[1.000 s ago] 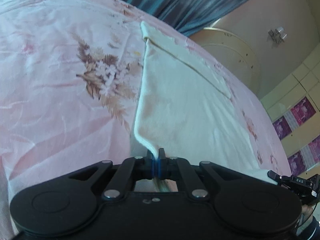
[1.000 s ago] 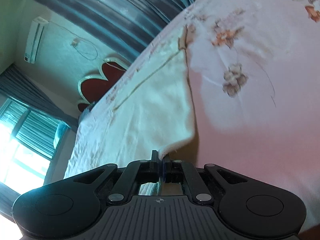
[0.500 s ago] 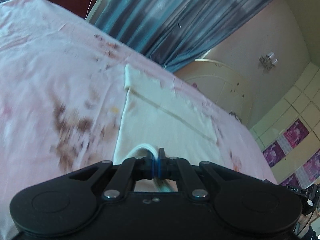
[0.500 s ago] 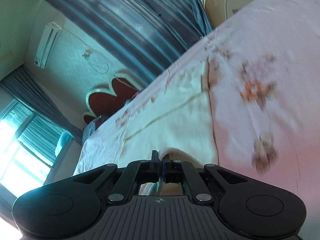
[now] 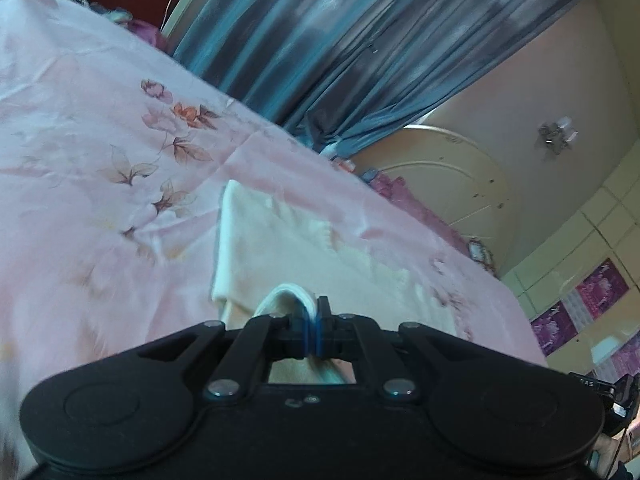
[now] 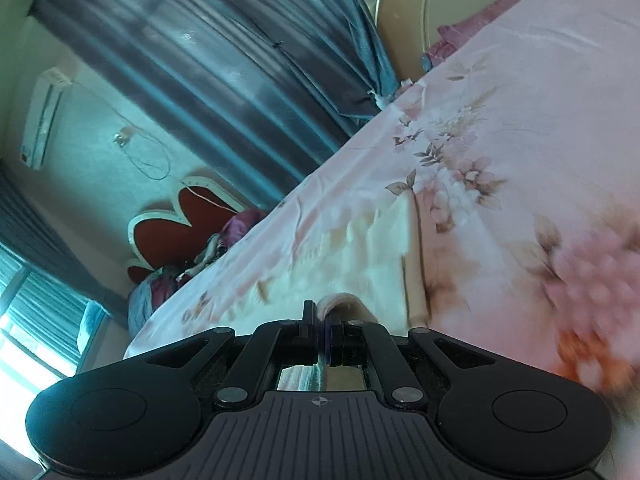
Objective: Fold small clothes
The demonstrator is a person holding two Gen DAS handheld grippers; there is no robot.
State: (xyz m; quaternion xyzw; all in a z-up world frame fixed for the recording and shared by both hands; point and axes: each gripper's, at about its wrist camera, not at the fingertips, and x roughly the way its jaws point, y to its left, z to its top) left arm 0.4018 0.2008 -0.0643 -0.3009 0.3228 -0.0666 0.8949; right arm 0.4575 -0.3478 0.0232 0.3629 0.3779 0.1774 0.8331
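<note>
Left wrist view: the left gripper tilts down toward the bed, jaws clamped on a looped hem of the cream garment. The right gripper pinches another hem of it likewise — the cloth lies on the pink floral bedsheet, with open sheet either side and the bed's far edge near the curtain.

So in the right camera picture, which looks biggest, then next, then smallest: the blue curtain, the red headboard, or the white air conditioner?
1. The blue curtain looks biggest by far.
2. The red headboard comes next.
3. The white air conditioner looks smallest.

That is only how they look here; the fisheye lens stretches and squashes shapes, so real sizes may differ.
</note>
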